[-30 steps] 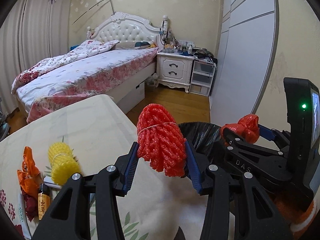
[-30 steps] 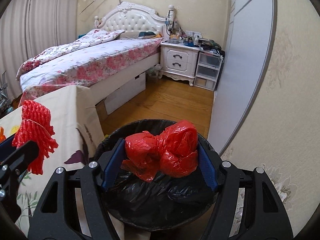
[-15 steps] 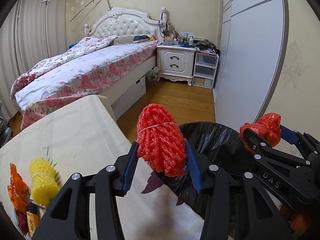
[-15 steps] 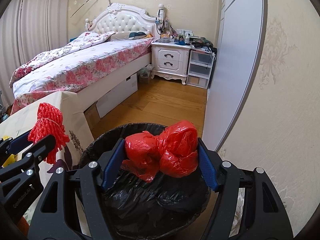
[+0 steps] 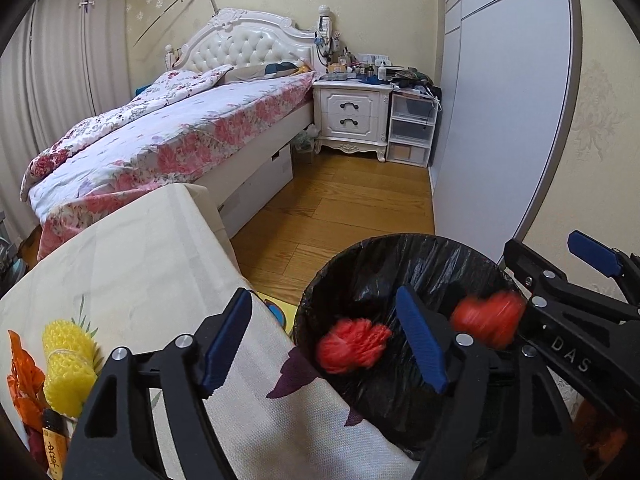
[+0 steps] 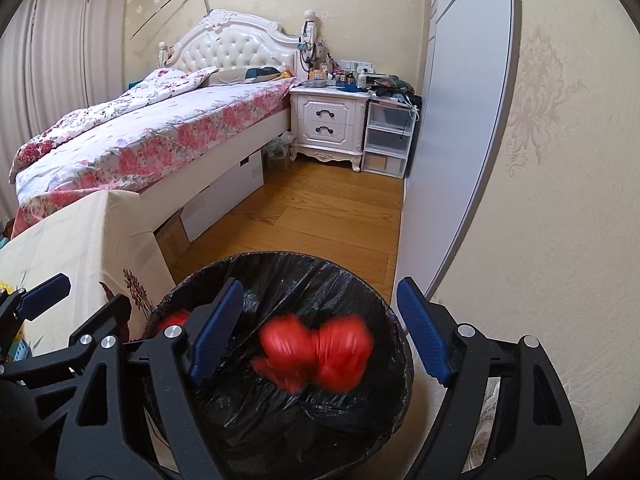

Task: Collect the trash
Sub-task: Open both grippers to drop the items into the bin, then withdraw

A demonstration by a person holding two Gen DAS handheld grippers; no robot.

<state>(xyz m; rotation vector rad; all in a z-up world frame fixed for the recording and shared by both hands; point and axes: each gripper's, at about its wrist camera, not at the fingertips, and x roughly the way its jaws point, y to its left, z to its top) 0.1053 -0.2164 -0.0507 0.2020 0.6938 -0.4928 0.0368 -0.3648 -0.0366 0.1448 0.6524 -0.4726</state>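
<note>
A bin lined with a black bag (image 5: 400, 242) (image 6: 280, 259) stands on the floor beside the cloth-covered table (image 5: 140, 260). My left gripper (image 5: 324, 316) hangs over the bin's left rim. Its jaws are opening and nothing is between them. The red foam net (image 5: 352, 346) is blurred, dropping inside the bin, and shows partly as the red foam net (image 6: 172, 320). My right gripper (image 6: 320, 292) is over the bin with its jaws opening. The red plastic bag (image 6: 316, 354) (image 5: 486, 324) falls blurred below them, free of the pads.
On the table's left corner lie a yellow foam net (image 5: 66, 360), an orange wrapper (image 5: 24, 376) and a small bottle (image 5: 54, 444). A bed (image 5: 180, 132), a white nightstand (image 5: 352, 116) and a grey wardrobe door (image 5: 500, 100) stand beyond; a wall is close on the right.
Both grippers have opened and let go. The foam net and the red bag have left the pads and are falling into the bin. The left gripper moved right, toward the bin.
</note>
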